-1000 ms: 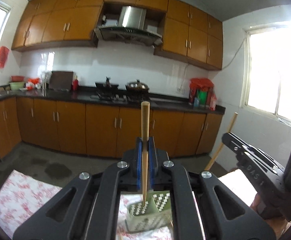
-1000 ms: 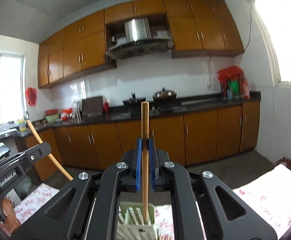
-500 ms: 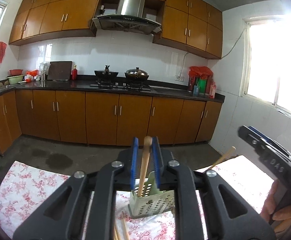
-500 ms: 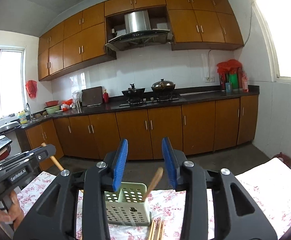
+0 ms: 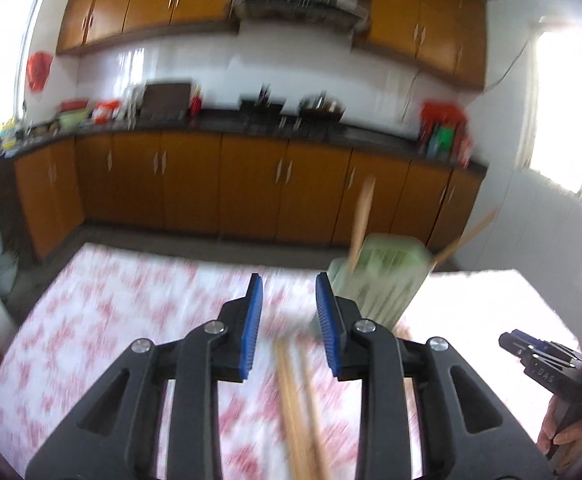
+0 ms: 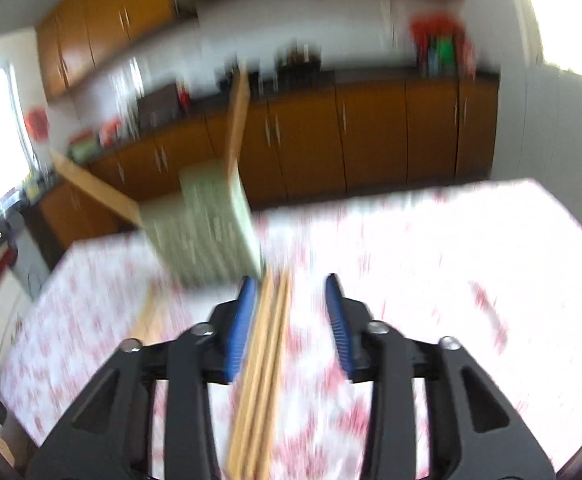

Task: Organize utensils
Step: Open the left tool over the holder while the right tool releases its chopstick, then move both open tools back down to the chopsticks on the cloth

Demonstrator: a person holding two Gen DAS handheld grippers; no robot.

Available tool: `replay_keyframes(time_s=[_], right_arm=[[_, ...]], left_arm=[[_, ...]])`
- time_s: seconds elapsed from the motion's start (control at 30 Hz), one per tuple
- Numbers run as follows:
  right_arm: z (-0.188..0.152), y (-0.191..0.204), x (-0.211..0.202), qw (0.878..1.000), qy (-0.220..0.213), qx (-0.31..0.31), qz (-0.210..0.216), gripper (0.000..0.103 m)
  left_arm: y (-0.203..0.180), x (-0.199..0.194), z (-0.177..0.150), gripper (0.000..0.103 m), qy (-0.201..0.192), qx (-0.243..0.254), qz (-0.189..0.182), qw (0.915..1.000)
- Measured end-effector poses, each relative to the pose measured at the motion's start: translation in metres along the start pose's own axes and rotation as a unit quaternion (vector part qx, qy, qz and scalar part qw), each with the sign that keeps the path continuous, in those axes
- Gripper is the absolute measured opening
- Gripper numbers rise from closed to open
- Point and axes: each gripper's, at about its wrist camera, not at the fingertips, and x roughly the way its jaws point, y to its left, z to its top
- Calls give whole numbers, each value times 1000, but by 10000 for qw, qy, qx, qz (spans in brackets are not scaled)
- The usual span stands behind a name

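Both grippers have let go of their wooden sticks since a moment ago and have tipped down toward the table. Closest to us, the left gripper [image 5: 287,316] has its blue fingers [image 5: 251,320] spread apart with nothing between them. Under it lies a bunch of wooden chopsticks [image 5: 299,408] flat on the flowered tablecloth [image 5: 111,320]. The right gripper [image 6: 291,312] is spread apart too, and the same loose sticks [image 6: 259,360] lie on the cloth below it, close to its left finger; the picture is very blurry, so I cannot tell if they touch. A little farther off stands the green basket [image 5: 379,280], upright on the cloth, with two wooden sticks [image 5: 361,220] poking up out of it and leaning outward. In the left view the right gripper shows low at the right edge, held in a hand [image 5: 567,436]. Far behind are the brown kitchen cupboards [image 5: 251,188] and the dark counter [image 5: 227,124].
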Motion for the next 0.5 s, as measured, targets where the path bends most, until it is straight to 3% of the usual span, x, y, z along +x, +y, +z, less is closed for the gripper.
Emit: replay_keyframes(time_s=[0.1,0.2,0.5], right_arm=[[-36,5,36,9968,780,-55,165,19],[-57,18,54,9932,1126,-218,196,19],[-68,8,64,9922,1237,-136,-36,9]], left_arm=[[12,19,-38,29,615,-21,96,9981],[20,32,-69,29,1023,-39,88,9947],[15,52,-114,27,1706,-68,-259,9850]])
